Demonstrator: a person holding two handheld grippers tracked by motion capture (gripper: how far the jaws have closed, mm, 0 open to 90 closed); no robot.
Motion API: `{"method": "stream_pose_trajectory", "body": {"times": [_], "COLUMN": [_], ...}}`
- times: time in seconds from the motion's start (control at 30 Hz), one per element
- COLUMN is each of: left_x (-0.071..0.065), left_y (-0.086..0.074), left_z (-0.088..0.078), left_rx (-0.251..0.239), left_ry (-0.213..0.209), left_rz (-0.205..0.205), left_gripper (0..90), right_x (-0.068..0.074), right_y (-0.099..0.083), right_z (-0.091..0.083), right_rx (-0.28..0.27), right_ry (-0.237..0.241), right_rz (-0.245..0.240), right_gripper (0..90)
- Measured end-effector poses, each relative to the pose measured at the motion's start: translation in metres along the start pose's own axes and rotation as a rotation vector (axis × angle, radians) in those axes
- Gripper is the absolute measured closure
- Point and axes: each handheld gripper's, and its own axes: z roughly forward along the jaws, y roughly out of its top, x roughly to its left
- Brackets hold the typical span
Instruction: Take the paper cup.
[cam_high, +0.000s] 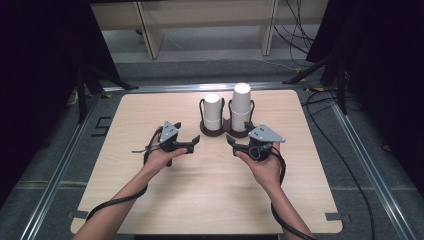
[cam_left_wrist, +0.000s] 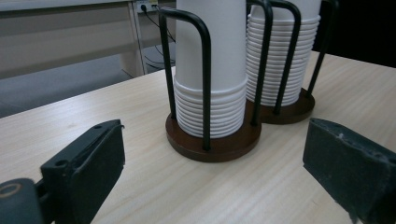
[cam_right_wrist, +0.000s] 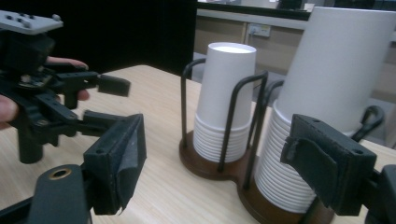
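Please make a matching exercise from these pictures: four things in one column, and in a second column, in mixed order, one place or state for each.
Things
1. taller cup stack
2. shorter cup stack
3. left gripper
4. table

Place or state
A. open, holding nothing
B. light wood, carries the cup holder
C. in the holder's right ring in the high view
D. in the holder's left ring in the high view

Pairs: 1-C, 2-D, 3-A, 4-B

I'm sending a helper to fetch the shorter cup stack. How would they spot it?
On the wooden table, a dark two-ring holder stands at the far middle. The shorter stack of white cups fills its left ring, nearer the left gripper; the stack beside it rises higher.
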Motion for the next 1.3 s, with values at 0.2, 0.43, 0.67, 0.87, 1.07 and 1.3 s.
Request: {"method": "stream_pose_trajectory", "body": {"times": [0.2,0.43,0.67,0.87,1.07,1.3], "left_x": [0.000,-0.002,-0.003,-0.002,-0.001,-0.001], "left_y": [0.005,0.010,0.011,0.013,0.015,0.016], "left_z": [0.018,0.036,0.054,0.066,0.074,0.081], "left_rx": [0.016,0.029,0.045,0.055,0.071,0.073], "left_ry": [0.007,-0.005,-0.019,-0.010,-0.016,-0.026], "left_rz": [0.024,0.039,0.059,0.038,0.048,0.032], "left_gripper": [6.6,11.5,14.4,14.4,14.6,19.2], "right_x": [0.000,0.000,0.000,0.000,0.000,0.000], "right_y": [0.010,0.018,0.031,0.040,0.042,0.050], "right_z": [0.016,0.035,0.053,0.080,0.094,0.119], "right_rx": [-0.005,-0.007,-0.016,-0.018,-0.001,0.019], "right_ry": [-0.004,-0.013,-0.006,-0.023,-0.055,-0.095], "right_rz": [-0.011,-0.030,-0.014,-0.059,-0.060,-0.072], "right_gripper": [21.1,23.0,24.9,26.4,27.4,27.9]}}
